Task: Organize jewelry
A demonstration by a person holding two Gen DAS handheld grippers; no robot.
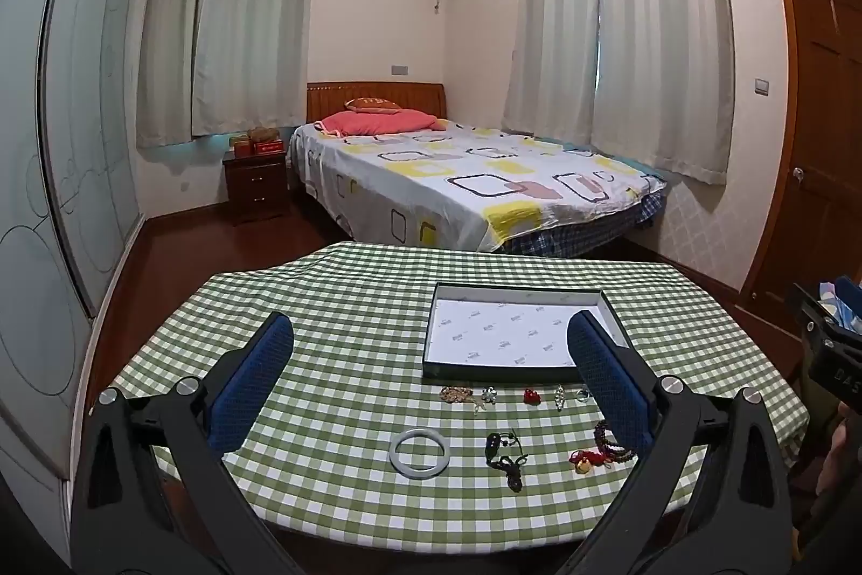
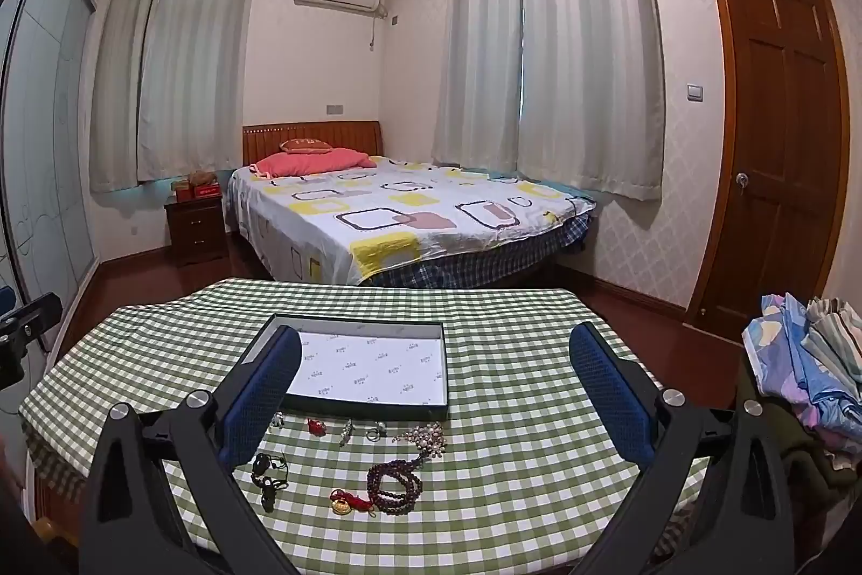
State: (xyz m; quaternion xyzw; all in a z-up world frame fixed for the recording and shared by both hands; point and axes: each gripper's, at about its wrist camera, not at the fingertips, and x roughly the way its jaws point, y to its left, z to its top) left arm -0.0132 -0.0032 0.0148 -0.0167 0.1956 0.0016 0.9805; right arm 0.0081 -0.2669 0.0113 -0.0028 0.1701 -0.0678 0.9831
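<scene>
Fingers [image 1: 253, 386] of my left gripper [image 1: 431, 381] stand wide apart and hold nothing, poised above the green checked tablecloth [image 1: 334, 305]; my right gripper [image 2: 436, 386] is spread the same way and equally bare. Organizing the jewelry has, by my reading, not yet begun: the shallow dark-rimmed box [image 2: 366, 410] with its white printed lining shows nothing inside.

From my left gripper's view, the pale bangle [image 1: 419, 452] lies between my fingers, nearer me than their tips. The black corded pendant [image 1: 504, 454] sits just right of it, and the dark bead bracelet [image 1: 609, 440] with a red-tasselled gold charm [image 1: 584, 459] lies against my right finger. Beyond these, just short of the box's near wall, runs a row of small pieces: a beaded cluster [image 1: 458, 394], a small flower brooch [image 1: 488, 394], a red trinket [image 1: 532, 396], a slim silver clip [image 1: 560, 397] and a ring [image 1: 583, 394].

From my right gripper's view, a pearl-and-bead strand [image 2: 425, 437] lies between my fingers, just short of the box's near right corner.

Every piece is left to be moved, so I judge the whole job still ahead.
</scene>
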